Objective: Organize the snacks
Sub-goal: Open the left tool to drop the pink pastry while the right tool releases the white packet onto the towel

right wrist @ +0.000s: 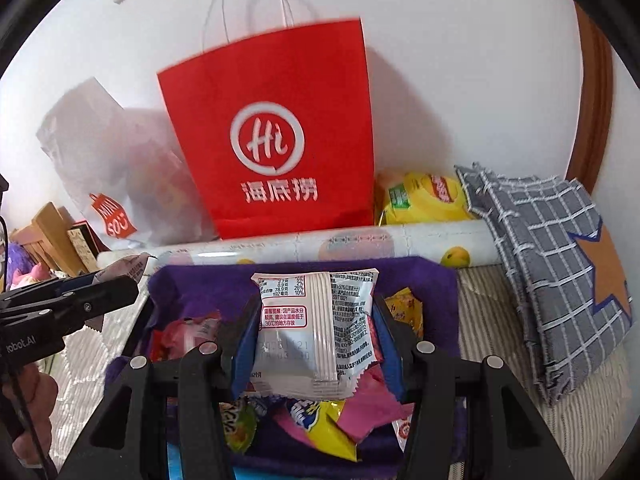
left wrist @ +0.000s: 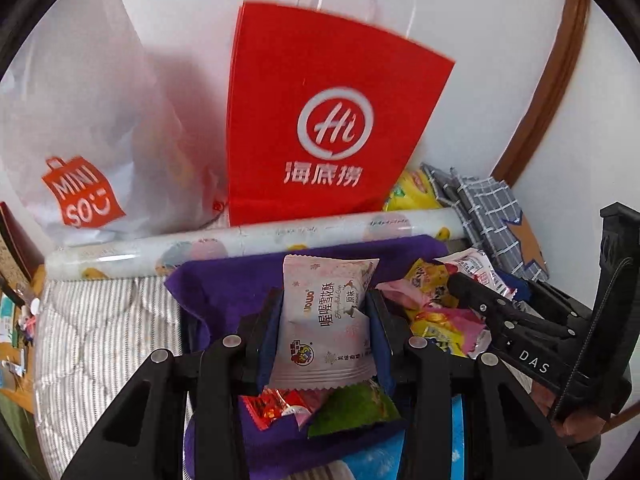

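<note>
Left gripper (left wrist: pixel 326 320) clamped on a pink-white snack packet (left wrist: pixel 326 316) and right gripper (right wrist: pixel 316 332) clamped on a white snack packet (right wrist: pixel 320 328) shown back side out, both held above a purple-lined box (right wrist: pixel 420 276) of loose wrapped snacks (left wrist: pixel 436 312), before 1 red paper bag (left wrist: pixel 320 120).

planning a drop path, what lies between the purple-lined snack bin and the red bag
A patterned paper roll lies across that stretch, between the purple bin and the red bag, in both wrist views.
</note>
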Available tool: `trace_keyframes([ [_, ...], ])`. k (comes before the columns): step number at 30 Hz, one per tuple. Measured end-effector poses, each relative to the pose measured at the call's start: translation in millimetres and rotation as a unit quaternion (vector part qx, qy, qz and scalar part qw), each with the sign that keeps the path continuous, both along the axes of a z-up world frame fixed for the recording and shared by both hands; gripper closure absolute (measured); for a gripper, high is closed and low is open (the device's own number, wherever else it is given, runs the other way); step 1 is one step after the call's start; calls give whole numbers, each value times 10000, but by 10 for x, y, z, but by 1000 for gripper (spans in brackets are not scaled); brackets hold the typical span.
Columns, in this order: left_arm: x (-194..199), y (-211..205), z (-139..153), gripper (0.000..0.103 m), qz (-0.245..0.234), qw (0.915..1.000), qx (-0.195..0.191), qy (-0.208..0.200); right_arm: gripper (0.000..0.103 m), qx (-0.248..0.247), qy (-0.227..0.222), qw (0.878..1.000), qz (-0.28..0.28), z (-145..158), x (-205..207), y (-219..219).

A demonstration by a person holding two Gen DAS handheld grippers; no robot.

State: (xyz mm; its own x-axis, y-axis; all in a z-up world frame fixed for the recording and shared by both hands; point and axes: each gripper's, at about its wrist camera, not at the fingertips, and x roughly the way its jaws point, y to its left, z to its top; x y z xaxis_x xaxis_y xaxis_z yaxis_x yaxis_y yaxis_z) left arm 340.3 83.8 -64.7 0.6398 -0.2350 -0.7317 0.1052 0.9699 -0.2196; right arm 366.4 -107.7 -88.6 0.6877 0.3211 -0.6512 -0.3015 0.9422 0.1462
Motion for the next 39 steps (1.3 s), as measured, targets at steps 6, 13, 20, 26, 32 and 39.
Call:
trace_keyframes([
  [6,122,-7,-264,62,-75,9994,101,314,53,-39,306,9995,-82,-305,109,-33],
  [13,183,-39,-450,62,-112,9983,12,569,53,-10,397,9991,-136,-397,141,-83],
  [20,188,-124,-547,62,-179,9975,111,679,53,-46,490,9985,-234,-436,185,-105],
  [26,183,-139,-556,62,-188,9975,143,671,51,-92,538,9983,-189,-446,209,-85],
  [32,184,-146,-561,62,-193,9975,156,657,50,-212,546,9982,-152,-459,206,-43],
  [39,168,-189,-548,57,-259,9976,191,610,48,-74,623,9980,-104,-466,216,-70],
])
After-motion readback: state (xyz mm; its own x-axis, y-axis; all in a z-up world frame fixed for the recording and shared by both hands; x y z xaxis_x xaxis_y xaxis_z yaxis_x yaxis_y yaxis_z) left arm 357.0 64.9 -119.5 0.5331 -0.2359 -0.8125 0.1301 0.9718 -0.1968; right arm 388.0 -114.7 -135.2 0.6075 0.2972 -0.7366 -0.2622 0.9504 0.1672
